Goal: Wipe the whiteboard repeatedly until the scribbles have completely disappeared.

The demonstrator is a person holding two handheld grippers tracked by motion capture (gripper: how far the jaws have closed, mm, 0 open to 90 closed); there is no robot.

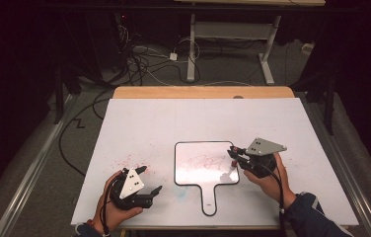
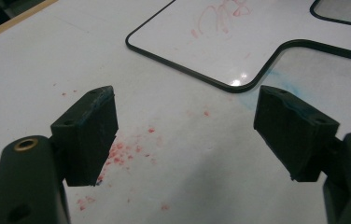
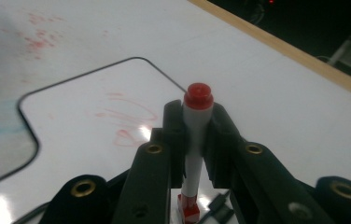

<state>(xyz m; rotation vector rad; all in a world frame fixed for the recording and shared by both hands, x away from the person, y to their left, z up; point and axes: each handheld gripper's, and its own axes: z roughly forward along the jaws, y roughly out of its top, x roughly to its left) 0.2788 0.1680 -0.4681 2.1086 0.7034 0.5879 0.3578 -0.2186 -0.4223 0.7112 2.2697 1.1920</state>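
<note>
A small paddle-shaped whiteboard (image 1: 201, 170) with a black rim lies in the middle of the table, faint red scribbles (image 1: 208, 162) on it. My right gripper (image 1: 234, 157) is at the board's right edge, shut on a red-capped white marker (image 3: 196, 126) that stands upright between the jaws. The marker's red cap (image 3: 198, 95) points up and its lower end is near the board (image 3: 80, 121). My left gripper (image 1: 150, 178) rests at the front left, jaws open with nothing between them. In the left gripper view its gripper (image 2: 185, 135) faces the board's corner (image 2: 220, 60).
Red marker specks (image 1: 131, 160) dot the white tabletop (image 1: 139, 123) left of the board, and a bluish smear (image 2: 257, 88) lies by the board's handle (image 1: 209, 200). A wooden strip (image 1: 203, 92) runs along the table's far edge. Cables and a desk frame are on the floor beyond.
</note>
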